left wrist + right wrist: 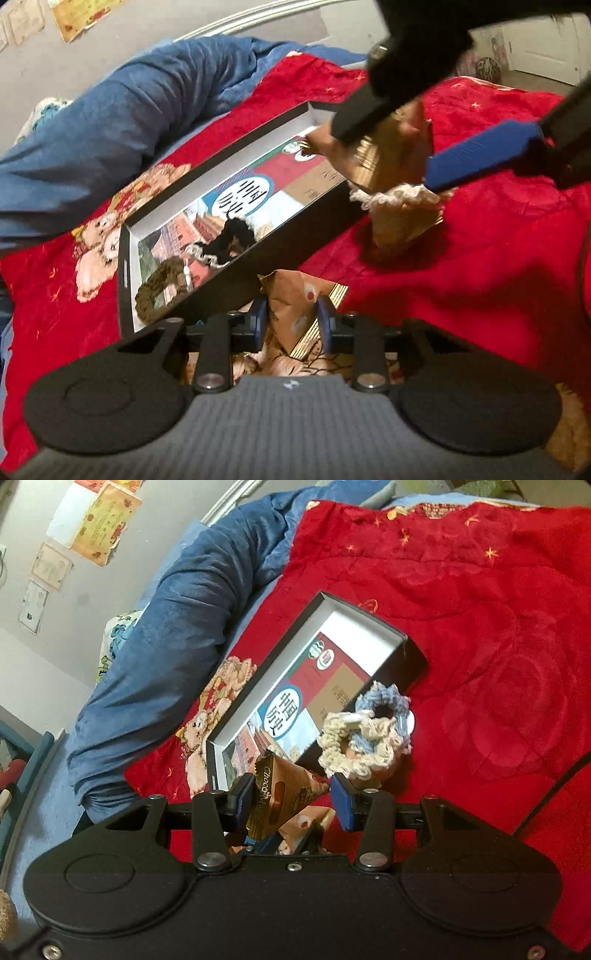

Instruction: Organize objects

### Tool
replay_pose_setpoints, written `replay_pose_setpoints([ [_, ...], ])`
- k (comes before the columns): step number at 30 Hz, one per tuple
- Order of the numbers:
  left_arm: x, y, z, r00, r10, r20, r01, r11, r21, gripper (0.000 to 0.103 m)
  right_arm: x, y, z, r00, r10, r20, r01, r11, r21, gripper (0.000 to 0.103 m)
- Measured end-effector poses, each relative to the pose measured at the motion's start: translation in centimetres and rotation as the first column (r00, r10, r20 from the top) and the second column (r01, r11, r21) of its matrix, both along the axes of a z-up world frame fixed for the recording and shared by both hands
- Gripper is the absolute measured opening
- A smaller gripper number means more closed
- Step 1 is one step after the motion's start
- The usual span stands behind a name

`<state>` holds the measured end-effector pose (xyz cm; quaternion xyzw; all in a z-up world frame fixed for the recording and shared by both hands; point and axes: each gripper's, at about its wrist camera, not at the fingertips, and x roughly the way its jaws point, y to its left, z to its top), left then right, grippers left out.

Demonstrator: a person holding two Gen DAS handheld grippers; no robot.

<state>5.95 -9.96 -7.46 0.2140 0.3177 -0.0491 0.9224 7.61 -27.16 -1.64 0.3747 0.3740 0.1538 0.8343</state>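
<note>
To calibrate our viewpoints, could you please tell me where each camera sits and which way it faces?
Left wrist: on the left hand-held gripper, jaws gripping a brown packet, facing down across the red blanket at the open box; the right hand-held gripper enters top right.
Right wrist: on the right hand-held gripper, jaws gripping a gold packet, facing down at the box and a scrunchie.
Shared: box, blanket.

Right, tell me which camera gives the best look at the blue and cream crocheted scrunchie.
The right wrist view. There the blue and cream scrunchie shows whole and sharp, lying at the open box edge on the red blanket. In the left wrist view only its cream frill peeks out beneath the right hand-held gripper.
</note>
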Motion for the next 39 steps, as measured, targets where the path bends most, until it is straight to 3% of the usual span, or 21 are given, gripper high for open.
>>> replay_pose_setpoints([
  [16,-2.9,0.2,4.1,0.987,-0.032,0.159,0.05,0.992,-0.113,0.03,-0.3,-2.2,1.2,0.996,-0.061,0.06,0.055,0.994,0.095,0.043],
  [26,-2.6,1.8,5.8,0.982,0.003,0.187,0.036,0.978,-0.208,0.031,0.5,-0.8,1.4,0.993,-0.058,0.098,0.047,0.992,0.118,0.043],
  [39,-1.5,4.2,6.9,0.979,0.092,0.181,-0.029,0.945,-0.326,0.031,1.0,0.4,1.0,0.99,-0.052,0.128,0.047,0.998,0.045,0.043],
])
